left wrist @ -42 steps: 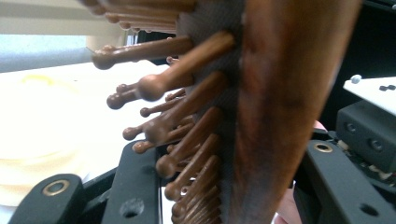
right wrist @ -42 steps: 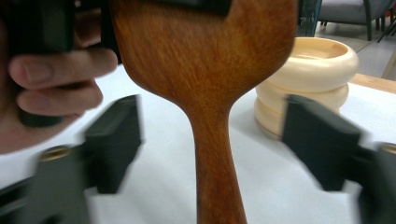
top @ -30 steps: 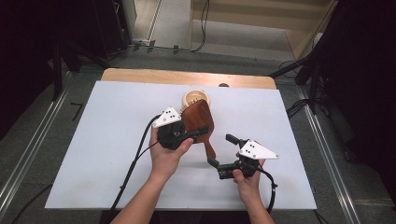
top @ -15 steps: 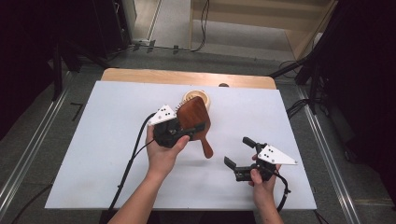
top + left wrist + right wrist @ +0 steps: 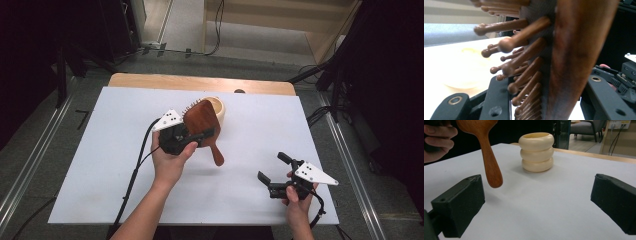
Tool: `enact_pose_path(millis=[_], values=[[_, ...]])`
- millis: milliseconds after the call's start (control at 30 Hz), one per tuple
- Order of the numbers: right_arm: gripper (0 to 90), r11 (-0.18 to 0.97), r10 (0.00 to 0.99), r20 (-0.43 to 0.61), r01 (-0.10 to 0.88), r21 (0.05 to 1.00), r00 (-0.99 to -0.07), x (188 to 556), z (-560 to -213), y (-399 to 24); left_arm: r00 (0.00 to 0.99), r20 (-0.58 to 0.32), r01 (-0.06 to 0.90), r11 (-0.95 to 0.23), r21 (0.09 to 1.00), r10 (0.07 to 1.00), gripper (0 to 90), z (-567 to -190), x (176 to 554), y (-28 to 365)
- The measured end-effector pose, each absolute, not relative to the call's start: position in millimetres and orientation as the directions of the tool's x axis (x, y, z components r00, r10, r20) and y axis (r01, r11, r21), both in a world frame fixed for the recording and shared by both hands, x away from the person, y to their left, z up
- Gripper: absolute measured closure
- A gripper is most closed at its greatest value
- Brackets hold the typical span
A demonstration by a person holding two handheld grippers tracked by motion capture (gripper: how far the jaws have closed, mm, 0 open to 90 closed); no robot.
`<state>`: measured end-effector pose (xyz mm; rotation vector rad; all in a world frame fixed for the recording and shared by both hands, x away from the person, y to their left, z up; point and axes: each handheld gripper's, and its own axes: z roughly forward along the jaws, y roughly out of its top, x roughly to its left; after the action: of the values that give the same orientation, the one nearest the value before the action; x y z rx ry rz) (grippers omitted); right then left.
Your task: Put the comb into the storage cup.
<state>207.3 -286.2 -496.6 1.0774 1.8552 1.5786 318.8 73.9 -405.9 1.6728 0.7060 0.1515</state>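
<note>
Here the left gripper (image 5: 192, 137) has its jaws clamped on the head of the wooden paddle hairbrush (image 5: 202, 122), one jaw against the smooth back and the other in among the ball-tipped bristles (image 5: 524, 45), as the left gripper view shows up close. The hairbrush is held clear of the white surface (image 5: 100, 150), its long axis tilted: head up and toward the far side, handle (image 5: 489, 162) pointing down and back toward the person. The handle's rounded end hangs free above the surface, touching nothing.

Just beyond the head stands the cream ribbed cup (image 5: 216, 107), three stacked rings with an open mouth, upright on the surface. In the high view the brush head overlaps the cup's near-left rim; whether it touches I cannot tell.

The right gripper (image 5: 274, 172) rests low near the surface's near right corner, jaws wide apart and holding nothing, well apart from both brush and cup.

My judgement: the left hand is by far the nearer one, and the move turns on swinging the handle end up over the cup's mouth so the brush can drop in handle first.
</note>
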Motion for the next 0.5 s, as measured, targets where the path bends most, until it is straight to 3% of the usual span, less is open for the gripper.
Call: enact_pose_path(millis=[500], values=[[0.0,0.02,0.819,0.14,0.271,0.962,-0.556,188.5,-502.2,-324.8,0.79,-0.273,0.35,-0.037,0.936,0.549,58.6,-389.7,326.2,86.0]])
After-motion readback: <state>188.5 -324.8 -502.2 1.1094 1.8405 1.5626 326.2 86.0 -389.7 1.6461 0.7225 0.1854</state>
